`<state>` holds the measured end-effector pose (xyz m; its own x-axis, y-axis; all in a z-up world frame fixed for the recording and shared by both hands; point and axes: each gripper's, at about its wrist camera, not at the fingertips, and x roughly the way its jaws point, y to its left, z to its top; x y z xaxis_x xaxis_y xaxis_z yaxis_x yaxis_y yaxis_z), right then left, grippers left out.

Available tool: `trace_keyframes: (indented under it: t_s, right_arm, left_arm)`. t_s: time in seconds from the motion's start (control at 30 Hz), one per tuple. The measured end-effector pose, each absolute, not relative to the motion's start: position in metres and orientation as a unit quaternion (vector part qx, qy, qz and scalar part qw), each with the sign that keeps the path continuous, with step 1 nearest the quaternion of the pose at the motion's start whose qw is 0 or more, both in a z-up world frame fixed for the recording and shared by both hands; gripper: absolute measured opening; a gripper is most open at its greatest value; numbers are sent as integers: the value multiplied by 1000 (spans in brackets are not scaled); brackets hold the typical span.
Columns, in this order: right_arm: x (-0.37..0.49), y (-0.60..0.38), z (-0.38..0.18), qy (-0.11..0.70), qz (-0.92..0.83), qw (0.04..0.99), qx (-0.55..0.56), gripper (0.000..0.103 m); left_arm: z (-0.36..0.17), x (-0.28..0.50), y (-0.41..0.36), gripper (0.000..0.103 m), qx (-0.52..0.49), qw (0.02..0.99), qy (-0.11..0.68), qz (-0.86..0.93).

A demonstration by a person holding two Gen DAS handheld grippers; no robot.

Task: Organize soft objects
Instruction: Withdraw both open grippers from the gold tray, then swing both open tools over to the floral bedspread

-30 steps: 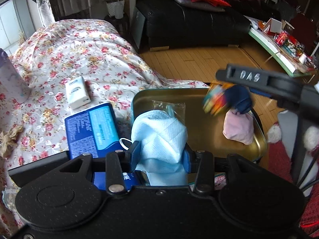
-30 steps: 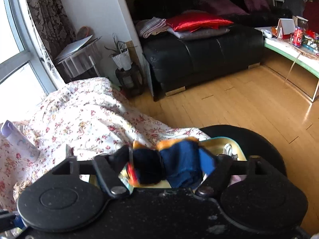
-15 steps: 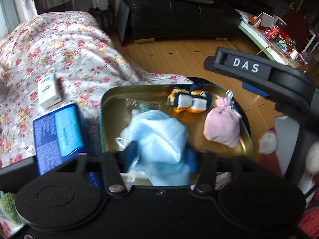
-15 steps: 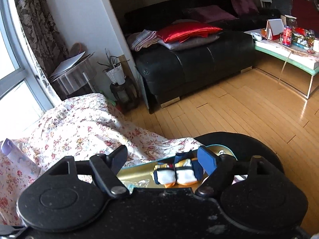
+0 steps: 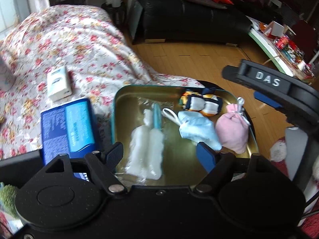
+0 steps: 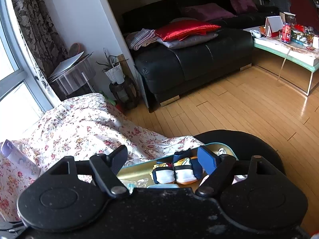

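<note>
Both my left gripper (image 5: 159, 155) and right gripper (image 6: 165, 158) gape empty; mask (image 5: 196, 128), socks (image 5: 201, 103), pink pouch (image 5: 233, 131) lie in the tin (image 5: 127, 91), so little seems left

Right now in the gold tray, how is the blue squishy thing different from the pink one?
The light blue face mask is crumpled cloth with a white ear loop sticking out; the pink pouch is a plump little bag tied shut at the top with a silvery ribbon. The mask lies flatter and spreads out; the pouch is rounder. The mask sits left of the pouch, nearer the tray's middle. Both are soft, and both rest inside the tray.
</note>
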<state>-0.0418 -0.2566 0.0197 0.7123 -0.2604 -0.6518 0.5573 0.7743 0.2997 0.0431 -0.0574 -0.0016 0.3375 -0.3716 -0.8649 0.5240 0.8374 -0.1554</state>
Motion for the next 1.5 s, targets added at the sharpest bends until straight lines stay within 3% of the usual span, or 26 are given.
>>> trace_keyframes:
  t_s: [0.87,1.03,1.13,1.5]
  right_arm:
    - [-37,-244,23,319,-224,899,201,77]
    - [-39,-239,26,315,-224,904,184,77]
    - [-39,-238,27,317,-223,904,177,77]
    - [-41,-235,32,312,-221,910,163,77]
  left_arm:
    - [82,50,124,77,4,902,420,-100]
    - [113,41,164,78,-2,924,377,-54]
    - [134,33,187,84,-4,938,347,-17]
    - [235,-21,262,85,-44,970,221,95]
